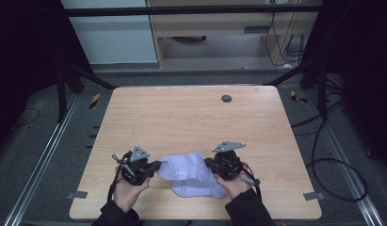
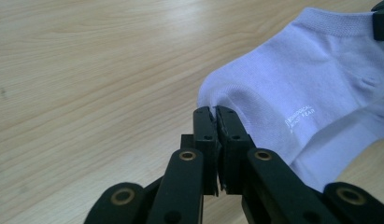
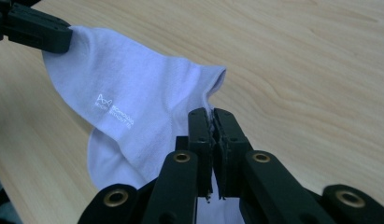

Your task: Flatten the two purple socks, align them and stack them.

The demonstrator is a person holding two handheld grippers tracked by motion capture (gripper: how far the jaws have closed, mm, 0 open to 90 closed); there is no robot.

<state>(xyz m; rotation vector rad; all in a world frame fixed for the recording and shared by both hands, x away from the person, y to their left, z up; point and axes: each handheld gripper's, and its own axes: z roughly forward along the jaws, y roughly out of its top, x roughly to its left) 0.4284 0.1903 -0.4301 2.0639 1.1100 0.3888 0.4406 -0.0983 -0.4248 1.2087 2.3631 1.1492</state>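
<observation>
Black jaws on my left gripper (image 2: 216, 114) are pinched tight on one edge of the white sock (image 2: 292, 93), fabric bunched right at the tips. Same story on my right gripper (image 3: 213, 116): jaws clamped on the sock's (image 3: 133, 107) opposite edge, a sliver of cloth caught between the pads. From the high view I see the left gripper (image 1: 156, 165) and the right gripper (image 1: 208, 163) facing each other with the sock (image 1: 191, 175) spanning between them, upper part held taut-ish off the surface, lower part drooping toward my side onto the table (image 1: 191, 117). Small white printed logo on the sock's side reads in both gripper views, text too small to make out. Sock sits near the front edge of the wooden table, roughly centred left to right. My hands come in from the bottom, dark sleeves. Small dark round disc (image 1: 226, 98) sits far across the tabletop, well apart from the sock. Cables (image 1: 332, 160) trail on the grey floor to the right of the table.
</observation>
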